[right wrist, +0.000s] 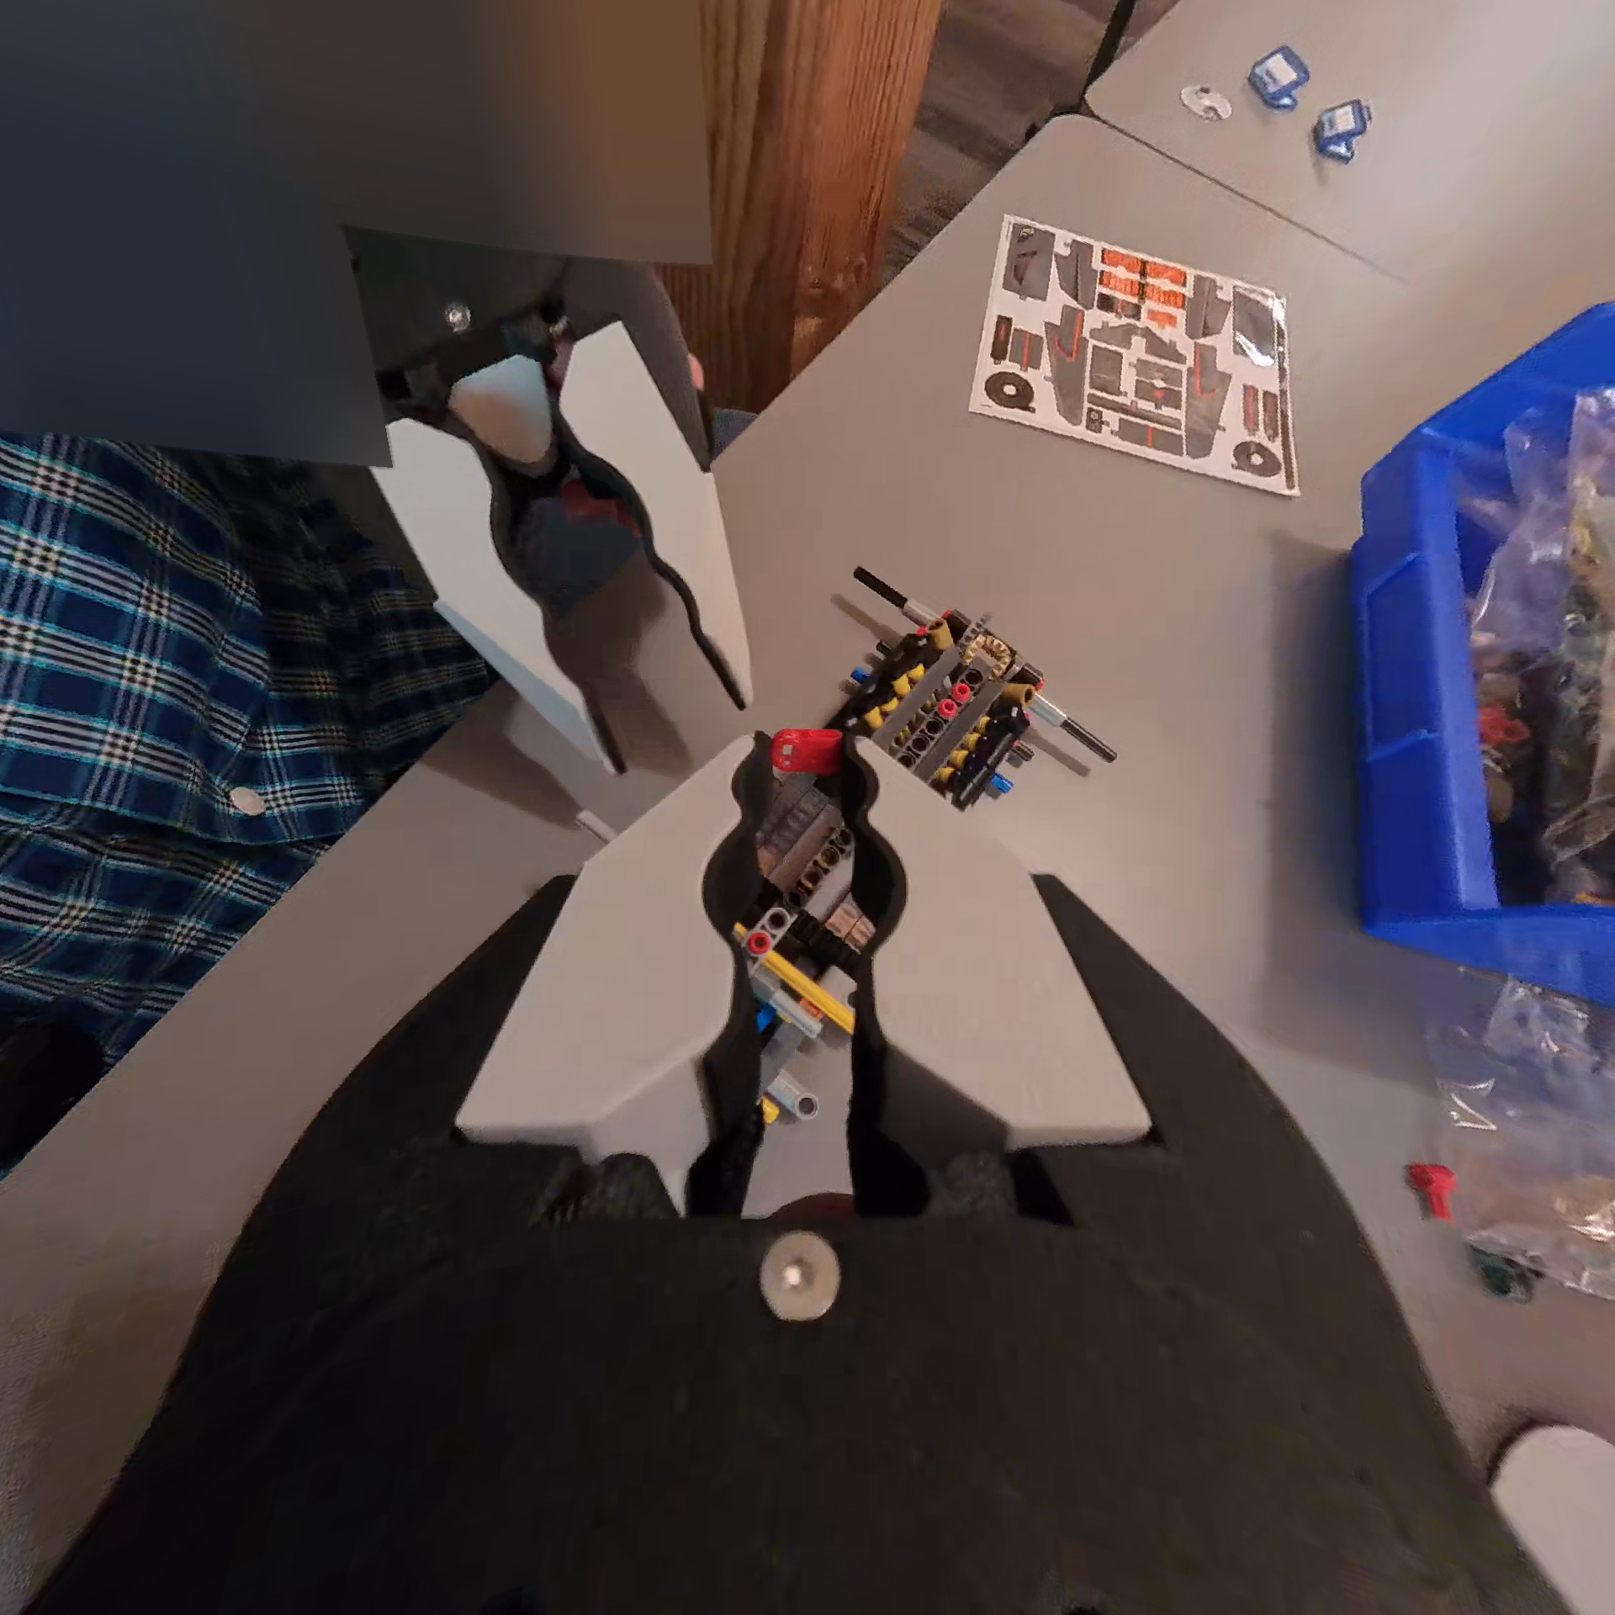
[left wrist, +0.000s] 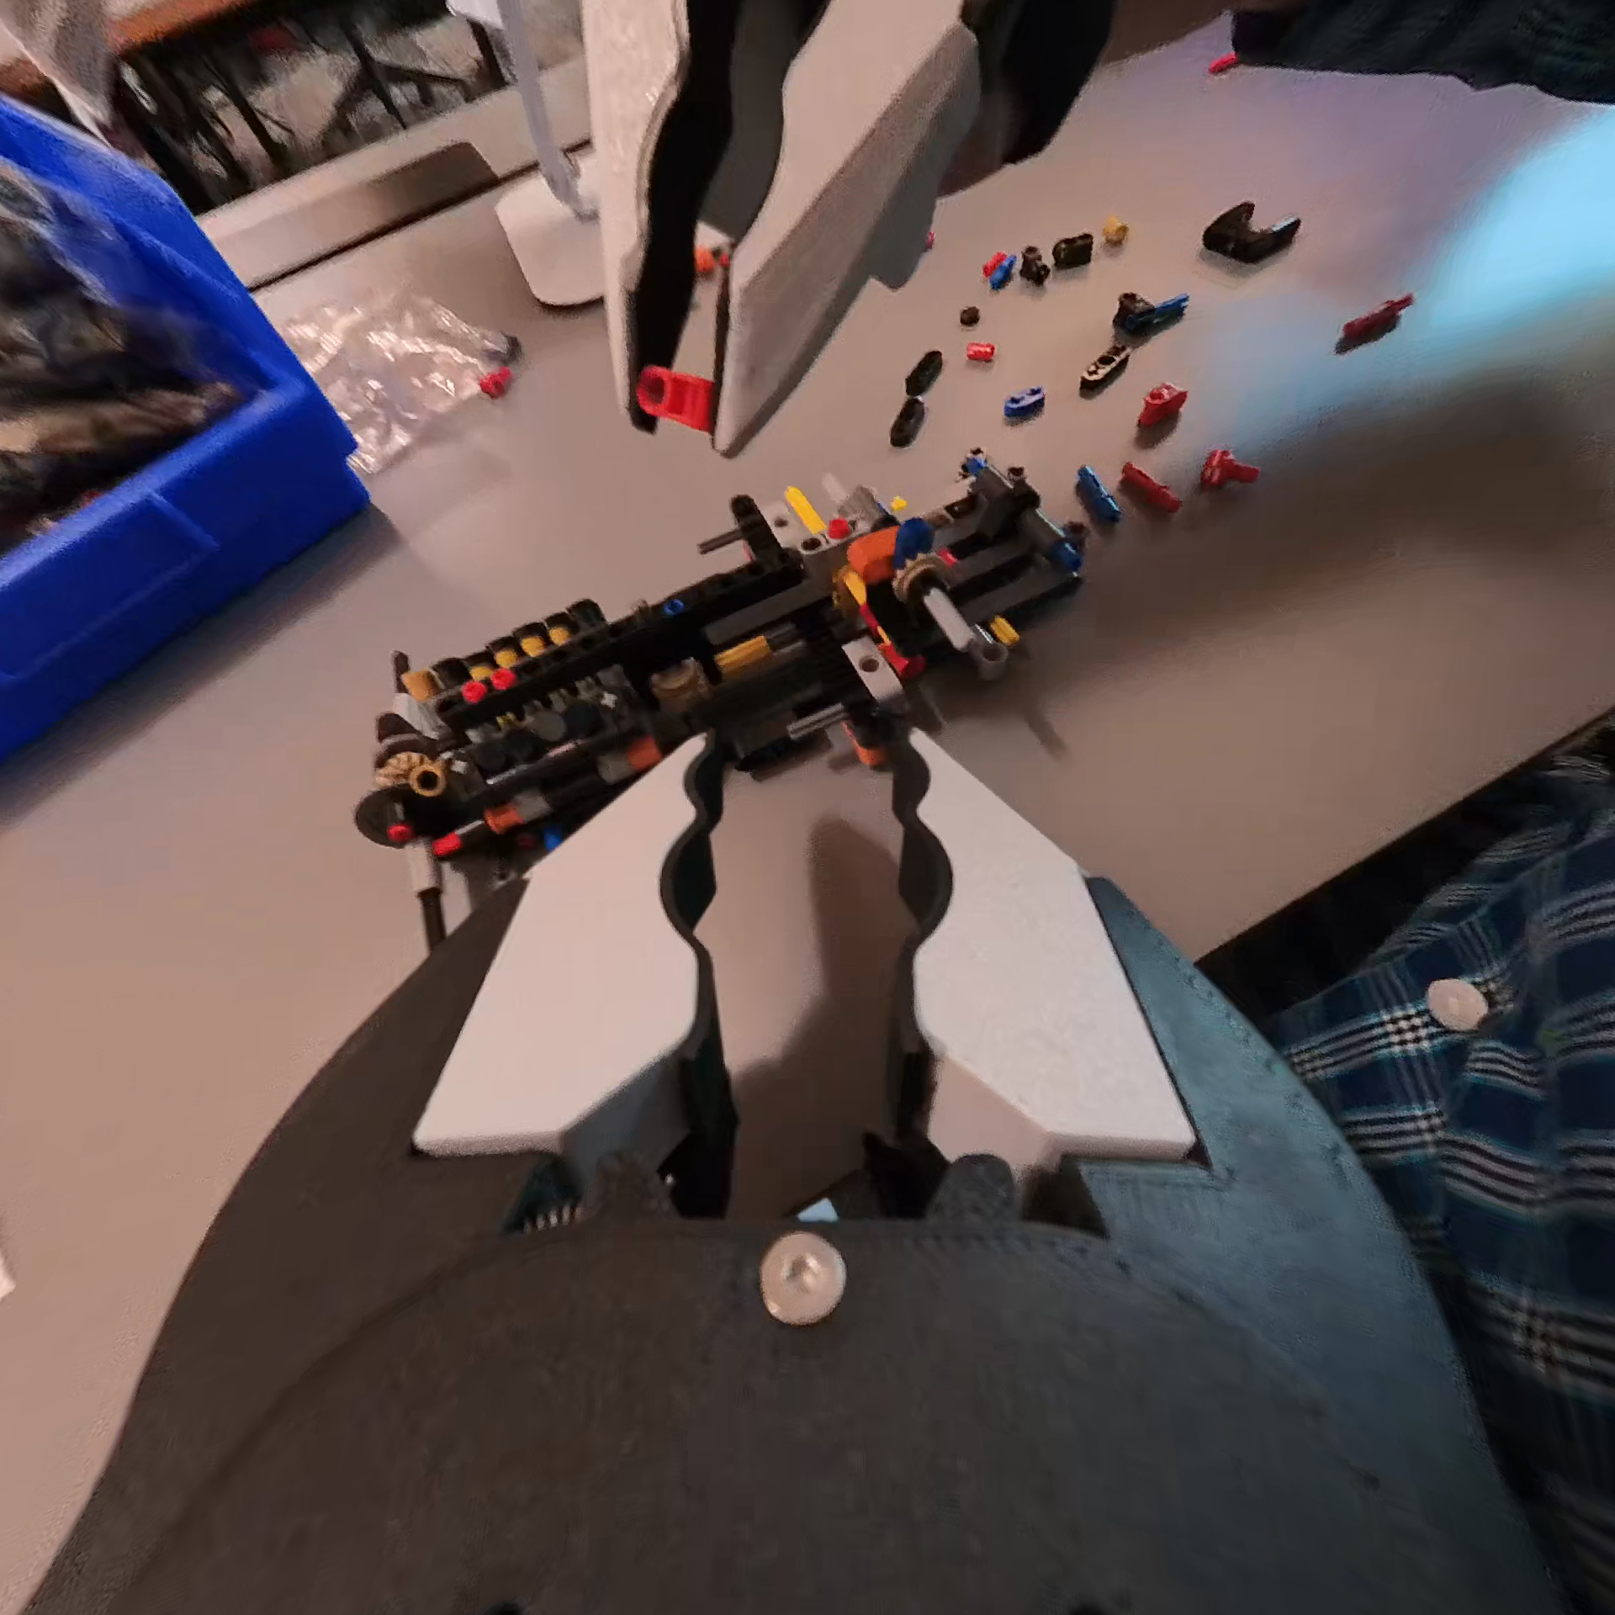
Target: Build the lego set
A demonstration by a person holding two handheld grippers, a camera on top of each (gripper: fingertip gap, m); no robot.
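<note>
A long, partly built Lego model (left wrist: 664,673) of black, grey and yellow parts lies on the grey table (left wrist: 218,918). My left gripper (left wrist: 808,752) is open and empty, its tips at the model's near side. My right gripper (left wrist: 682,419) hangs above the model's far side, shut on a small red Lego piece (left wrist: 673,398). In the right wrist view the red piece (right wrist: 804,752) sits between my right gripper's (right wrist: 806,753) tips, with the model (right wrist: 953,708) below and beyond them. The open left gripper (right wrist: 677,730) is at the upper left there.
Several loose red, blue and black pieces (left wrist: 1092,367) lie right of the model. A blue bin (left wrist: 131,489) with bagged parts stands at the left, also seen in the right wrist view (right wrist: 1442,699). A sticker sheet (right wrist: 1136,350), plastic bags (right wrist: 1529,1136) and a person's plaid shirt (left wrist: 1486,1049) are near. My hands' fingertips stand some 6 centimetres from each other.
</note>
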